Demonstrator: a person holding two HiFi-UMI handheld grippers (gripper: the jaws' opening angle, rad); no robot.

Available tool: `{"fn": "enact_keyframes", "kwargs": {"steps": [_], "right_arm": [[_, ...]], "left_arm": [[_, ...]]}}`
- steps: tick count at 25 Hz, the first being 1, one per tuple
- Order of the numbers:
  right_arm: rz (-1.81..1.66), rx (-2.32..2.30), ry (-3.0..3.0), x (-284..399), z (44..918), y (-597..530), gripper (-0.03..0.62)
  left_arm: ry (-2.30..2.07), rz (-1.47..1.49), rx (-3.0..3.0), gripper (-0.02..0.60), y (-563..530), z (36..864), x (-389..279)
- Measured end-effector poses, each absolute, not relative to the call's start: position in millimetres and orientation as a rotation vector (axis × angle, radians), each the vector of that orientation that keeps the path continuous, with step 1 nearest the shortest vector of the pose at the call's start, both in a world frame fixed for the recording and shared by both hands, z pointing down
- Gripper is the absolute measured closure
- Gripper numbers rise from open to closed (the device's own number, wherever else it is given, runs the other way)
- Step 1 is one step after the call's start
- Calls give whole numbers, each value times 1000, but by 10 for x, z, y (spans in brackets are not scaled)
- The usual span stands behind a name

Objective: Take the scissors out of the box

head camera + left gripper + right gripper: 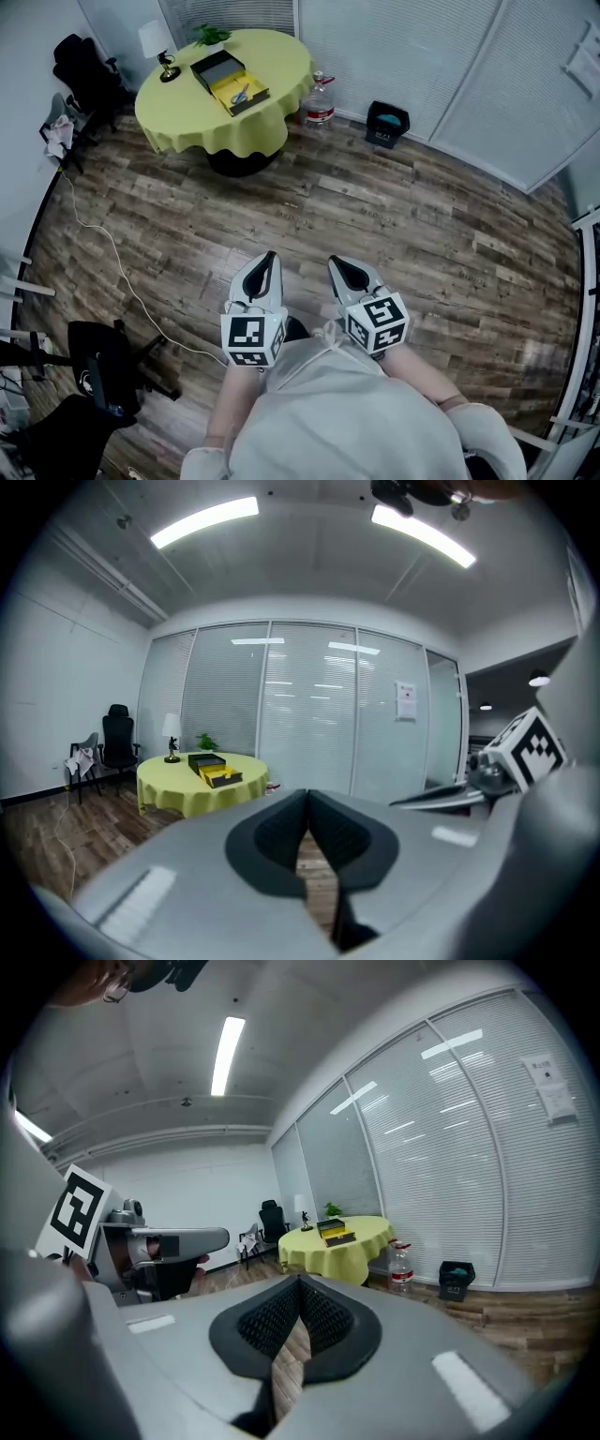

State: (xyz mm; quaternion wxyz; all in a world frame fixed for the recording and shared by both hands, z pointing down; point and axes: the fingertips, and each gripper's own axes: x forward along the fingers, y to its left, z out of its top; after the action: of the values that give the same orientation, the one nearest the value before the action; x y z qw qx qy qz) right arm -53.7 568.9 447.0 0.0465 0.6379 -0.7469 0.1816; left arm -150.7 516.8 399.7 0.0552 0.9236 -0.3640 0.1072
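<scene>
**Scissors in box; both claws shut, empty**

Brown wood-plank floor [375,225], matte, streaked grain. Round table under a draped yellow cloth [178,117], scalloped hem. Left grey two-jaw gripper [269,255] and right grey two-jaw gripper [334,262]: jaws pressed together on nothing, well apart from the table. Black rectangular box with yellow lining [216,67], near the table's middle. Small bluish scissors [240,94] lie flat in the lining. Long axis slants toward the table's far right edge; tip end too small to tell.

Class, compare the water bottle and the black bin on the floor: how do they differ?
The water bottle is clear with a red label; the bin is black. The bottle stands beside the yellow-clothed table; the bin farther off. Both stand on the wood floor by the blinds.
</scene>
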Motion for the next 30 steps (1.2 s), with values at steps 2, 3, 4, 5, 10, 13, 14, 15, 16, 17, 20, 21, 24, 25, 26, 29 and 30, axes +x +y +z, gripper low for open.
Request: {"fn": "enact_keyframes", "kwargs": {"steps": [2, 3, 4, 5, 10, 13, 14, 15, 16, 17, 20, 21, 24, 25, 26, 29, 30], "right_arm": [[577, 1944, -2273, -498, 4529, 5654, 594], [588, 1941, -2272, -485, 4556, 5624, 594], [598, 1938, -2270, -474, 4580, 5584, 594], [606, 1936, -2269, -462, 4599, 5531, 595], [635, 1932, -2259, -383, 4666, 5122, 595], [658, 1955, -2239, -332, 4702, 4828, 595], [665, 1965, -2233, -315, 4710, 4712, 594], [671, 1975, -2227, -294, 4716, 4585, 594], [678, 1984, -2220, -268, 4722, 4448, 595], [684, 1993, -2212, -239, 4728, 4302, 594], [700, 2026, -2175, -153, 4730, 3825, 594], [704, 2037, -2162, -135, 4722, 3656, 594], [703, 2054, -2142, -150, 4686, 3118, 595], [699, 2058, -2138, -162, 4675, 2937, 594], [696, 2065, -2132, -165, 4666, 2762, 594], [689, 2107, -2105, -141, 4641, 2284, 594], [687, 2119, -2097, -135, 4642, 2142, 594]], "left_arm": [[-1093, 346, 2805, 574, 5142, 4048, -1453], [-1088, 355, 2804, 574, 5113, 4074, -1434], [-1085, 363, 2801, 574, 5071, 4098, -1419], [-1085, 368, 2799, 574, 5016, 4118, -1409], [-1094, 379, 2781, 575, 4579, 4171, -1368], [-1074, 390, 2783, 574, 4244, 4197, -1322], [-1066, 393, 2786, 574, 4114, 4198, -1308], [-1059, 394, 2789, 574, 3973, 4197, -1294], [-1053, 393, 2791, 575, 3824, 4196, -1281], [-1048, 393, 2791, 574, 3668, 4195, -1272], [-1030, 400, 2791, 574, 3165, 4195, -1265], [-1023, 402, 2792, 575, 2986, 4189, -1273], [-1021, 391, 2786, 574, 2404, 4155, -1336], [-1021, 387, 2783, 574, 2207, 4148, -1357], [-1020, 386, 2782, 575, 2016, 4144, -1372], [-1007, 387, 2789, 575, 1506, 4133, -1404], [-1004, 386, 2792, 575, 1357, 4135, -1420]]}}
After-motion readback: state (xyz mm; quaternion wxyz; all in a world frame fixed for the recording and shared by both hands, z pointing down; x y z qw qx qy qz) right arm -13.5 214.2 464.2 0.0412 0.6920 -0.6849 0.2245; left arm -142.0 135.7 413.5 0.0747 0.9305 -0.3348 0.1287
